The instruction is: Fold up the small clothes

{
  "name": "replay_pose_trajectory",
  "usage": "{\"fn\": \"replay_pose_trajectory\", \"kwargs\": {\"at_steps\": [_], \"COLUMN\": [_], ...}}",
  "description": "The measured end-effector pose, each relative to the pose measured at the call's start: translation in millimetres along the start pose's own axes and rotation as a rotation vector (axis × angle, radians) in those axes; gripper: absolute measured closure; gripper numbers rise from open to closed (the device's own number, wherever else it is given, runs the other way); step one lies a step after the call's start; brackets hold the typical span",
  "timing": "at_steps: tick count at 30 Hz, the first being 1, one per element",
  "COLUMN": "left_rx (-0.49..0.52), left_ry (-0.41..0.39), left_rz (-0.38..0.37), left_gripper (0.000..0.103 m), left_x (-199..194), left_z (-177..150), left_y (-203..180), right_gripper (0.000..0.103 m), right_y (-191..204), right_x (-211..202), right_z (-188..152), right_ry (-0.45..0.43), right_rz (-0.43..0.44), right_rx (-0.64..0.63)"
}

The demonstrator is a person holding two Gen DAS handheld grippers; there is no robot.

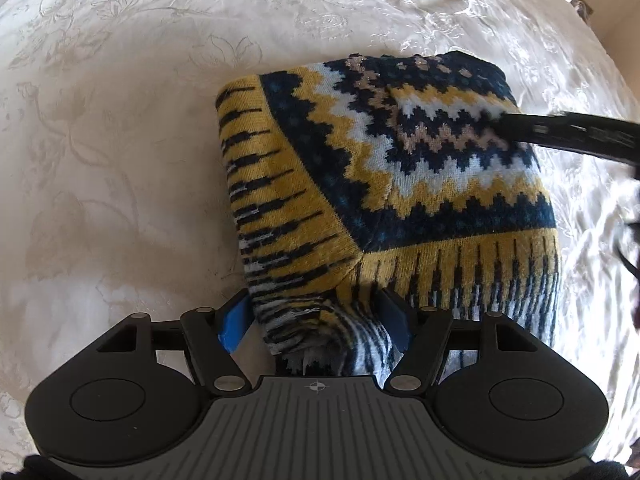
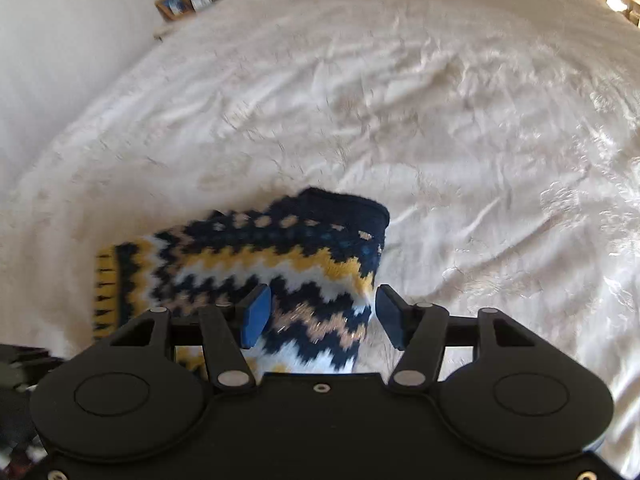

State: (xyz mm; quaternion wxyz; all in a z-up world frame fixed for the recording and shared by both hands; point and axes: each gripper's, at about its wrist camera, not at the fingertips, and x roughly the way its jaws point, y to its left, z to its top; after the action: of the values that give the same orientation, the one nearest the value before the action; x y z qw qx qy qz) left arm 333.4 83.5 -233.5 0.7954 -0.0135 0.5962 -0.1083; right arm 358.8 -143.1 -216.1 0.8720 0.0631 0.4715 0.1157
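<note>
1. The near end of the knit garment was hidden behind the left gripper body; its lowest folds were cut off from view there.
2. The right side of the left wrist view was blurred; a dark shape at the far right edge could not be identified.
3. The right wrist view was motion-blurred; items on the bedside shelf at top left were too small to be made out.
4. The left gripper was seen low over the bedspread, pointed forward, its blue-padded fingers spread on either side of the garment's bunched striped edge; whether the fabric was actually pinched could not be told.
5. The right gripper was seen held above the garment's zigzag-patterned end, fingers spread apart, with fabric between them; the left pad lay over the knit and the right pad was apart from it, beside its edge.
6. In the left wrist view, one finger of the right gripper was seen entering from the right and resting on the garment's top.
7. The garment was seen folded into a compact block on the white embroidered bedspread, navy, yellow, white and tan in pattern.
8. No readable writing was seen; only a small crosshair mark was visible on the left gripper body.
</note>
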Motion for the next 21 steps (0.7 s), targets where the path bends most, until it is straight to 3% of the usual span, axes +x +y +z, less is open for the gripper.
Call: {"fn": "replay_pose_trajectory", "kwargs": {"at_steps": [4,7,13,16,21], "left_rx": [0.005,0.024,0.107,0.107,0.07], "left_ry": [-0.022,-0.064,-0.164,-0.161,-0.149], "left_rz": [0.007,0.01,0.017,0.006,-0.016], "left_gripper": [0.036,0.036,0.036,0.035,0.032], "left_x": [-2,-9,-45,-53,-50], "left_z": [-4,-11,-41,-54,-61], "left_y": [-2,-3,-6,-4,-3], "right_gripper": [0.034,0.031,0.024,0.013,0.008], "right_y": [10,16,-11,-28,-43], "right_x": [37,47,16,2,-8], "right_z": [8,11,7,-2,-10], "right_ry": [0.086,0.088,0.035,0.022,0.04], "right_rz": [0.009,0.019,0.087,0.13,0.189], "right_rx": [-0.057,-0.084,0.002,0.044,0.09]}}
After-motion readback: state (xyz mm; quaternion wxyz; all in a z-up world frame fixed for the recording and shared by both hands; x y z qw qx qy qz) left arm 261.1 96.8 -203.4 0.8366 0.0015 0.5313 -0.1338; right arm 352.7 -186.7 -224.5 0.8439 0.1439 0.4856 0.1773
